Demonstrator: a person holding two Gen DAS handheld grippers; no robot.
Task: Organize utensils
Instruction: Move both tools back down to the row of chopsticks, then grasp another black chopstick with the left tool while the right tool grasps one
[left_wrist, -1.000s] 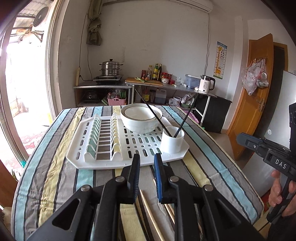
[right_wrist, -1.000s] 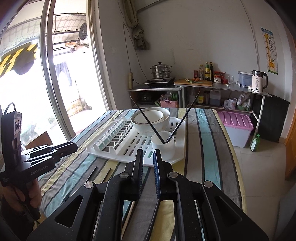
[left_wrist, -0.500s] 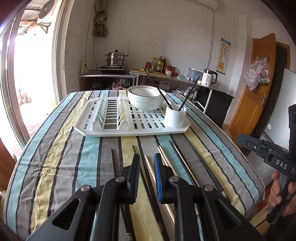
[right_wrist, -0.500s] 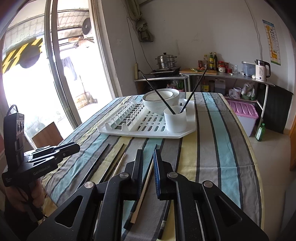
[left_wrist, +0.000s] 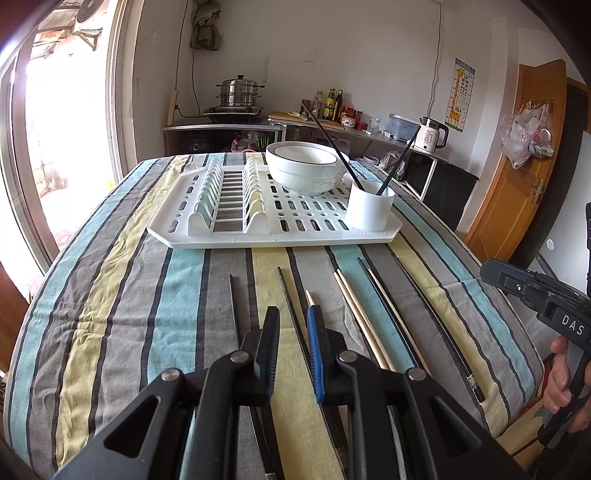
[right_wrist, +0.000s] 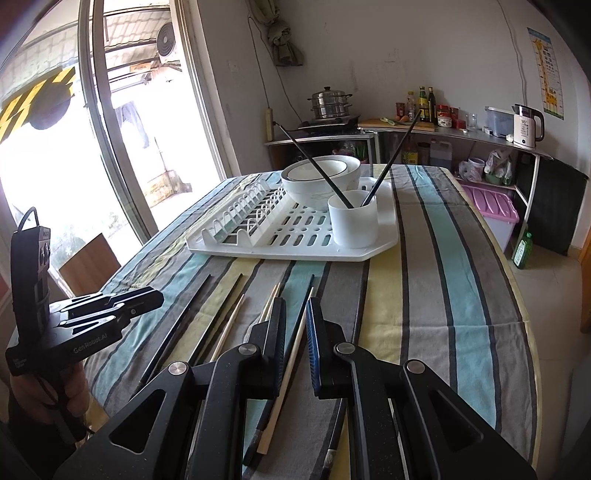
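Several loose chopsticks, black (left_wrist: 288, 295) and pale wooden (left_wrist: 360, 314), lie side by side on the striped tablecloth near its front edge; they also show in the right wrist view (right_wrist: 229, 325). A white cup (left_wrist: 370, 208) on a white drying rack (left_wrist: 229, 236) holds two black chopsticks (left_wrist: 325, 136); the cup (right_wrist: 354, 221) also shows in the right wrist view. My left gripper (left_wrist: 293, 314) hovers over the loose chopsticks, narrowly open and empty. My right gripper (right_wrist: 296, 306) hovers over them too, narrowly open and empty.
A white bowl (left_wrist: 306, 166) sits on the rack behind the cup. The striped table (left_wrist: 110, 295) drops off at the right and front. A counter with a steamer pot (left_wrist: 239, 90), bottles and a kettle stands at the back wall. A glass door is at left.
Both grippers have pulled back from the rack toward the table's front edge and tipped down. The loose chopsticks now lie under the fingertips. Jaw gaps look unchanged.
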